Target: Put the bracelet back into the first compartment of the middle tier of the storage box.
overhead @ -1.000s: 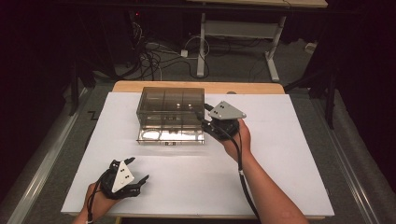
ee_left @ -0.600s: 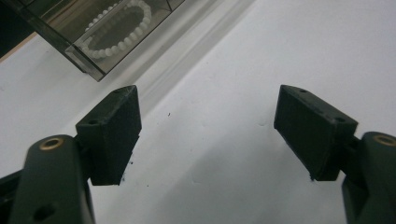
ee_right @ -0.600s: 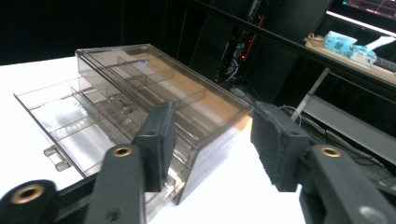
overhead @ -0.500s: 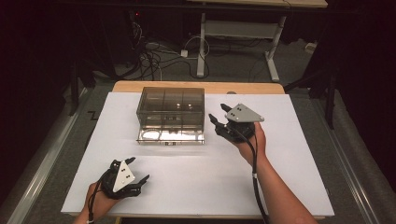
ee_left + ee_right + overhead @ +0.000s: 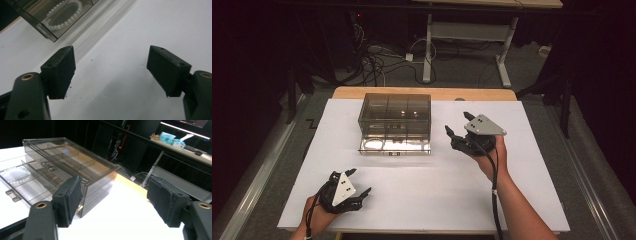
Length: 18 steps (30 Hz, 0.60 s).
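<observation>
A smoky clear drawer box [image 5: 395,116] stands at the back of the white table, with its bottom drawer [image 5: 394,146] pulled out toward me. A white bead bracelet [image 5: 63,13] lies in the left end of that drawer [image 5: 13,175]. My right gripper [image 5: 457,122] hovers just right of the box and points at its side [image 5: 95,177]. Its jaws have just been opening and stand wide apart with nothing between them [image 5: 115,200]. My left gripper [image 5: 360,181] rests near the front left edge, open and empty, above bare white surface [image 5: 111,67].
The white sheet [image 5: 422,195] covers a wooden table whose edge [image 5: 422,93] shows at the back. Beyond it, on the dark floor, lie cables [image 5: 372,60] and a desk frame [image 5: 472,35]. A metal rail [image 5: 257,175] runs along the left.
My right gripper has drawn away to the right from the box's front corner, and its jaws have spread wider. The left gripper has stayed put.
</observation>
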{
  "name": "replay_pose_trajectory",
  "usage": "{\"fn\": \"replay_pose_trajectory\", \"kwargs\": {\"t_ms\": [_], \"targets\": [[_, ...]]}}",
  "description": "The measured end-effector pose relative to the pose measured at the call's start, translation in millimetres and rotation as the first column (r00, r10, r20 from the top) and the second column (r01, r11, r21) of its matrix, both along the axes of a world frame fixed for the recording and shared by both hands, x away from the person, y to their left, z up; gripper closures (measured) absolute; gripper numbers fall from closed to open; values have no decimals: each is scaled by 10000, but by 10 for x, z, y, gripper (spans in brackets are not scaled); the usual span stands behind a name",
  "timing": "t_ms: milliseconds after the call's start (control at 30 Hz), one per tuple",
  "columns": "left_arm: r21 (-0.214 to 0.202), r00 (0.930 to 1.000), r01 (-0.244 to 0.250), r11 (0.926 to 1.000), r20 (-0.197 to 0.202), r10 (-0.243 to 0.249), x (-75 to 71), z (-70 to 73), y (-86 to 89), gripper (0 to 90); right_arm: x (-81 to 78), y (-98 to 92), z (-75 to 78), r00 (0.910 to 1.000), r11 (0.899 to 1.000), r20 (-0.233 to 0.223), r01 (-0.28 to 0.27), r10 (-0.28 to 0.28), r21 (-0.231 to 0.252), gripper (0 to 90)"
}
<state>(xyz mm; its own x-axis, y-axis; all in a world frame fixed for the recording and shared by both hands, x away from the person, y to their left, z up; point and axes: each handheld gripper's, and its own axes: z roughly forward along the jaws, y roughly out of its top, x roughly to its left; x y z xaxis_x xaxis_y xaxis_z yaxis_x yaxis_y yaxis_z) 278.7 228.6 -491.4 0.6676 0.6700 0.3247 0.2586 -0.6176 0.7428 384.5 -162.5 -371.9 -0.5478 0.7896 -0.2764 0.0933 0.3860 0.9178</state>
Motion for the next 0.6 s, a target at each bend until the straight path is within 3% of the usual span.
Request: {"fn": "replay_pose_trajectory", "kwargs": {"t_ms": [167,367,600], "targets": [[27,10000,-15,10000,-28,15,1,-7,-1,229,-36,-102,-32,9997,9987,-16,-232,233,450,261],[21,10000,-27,10000,-14,27,0,-3,-3,229,-72,-162,-82,10000,9998,21,80,-80,185,193],[18,10000,-70,10000,3,70,-8,2,7,229,-125,-251,-119,9999,9999,37,154,-154,55,193]]}}
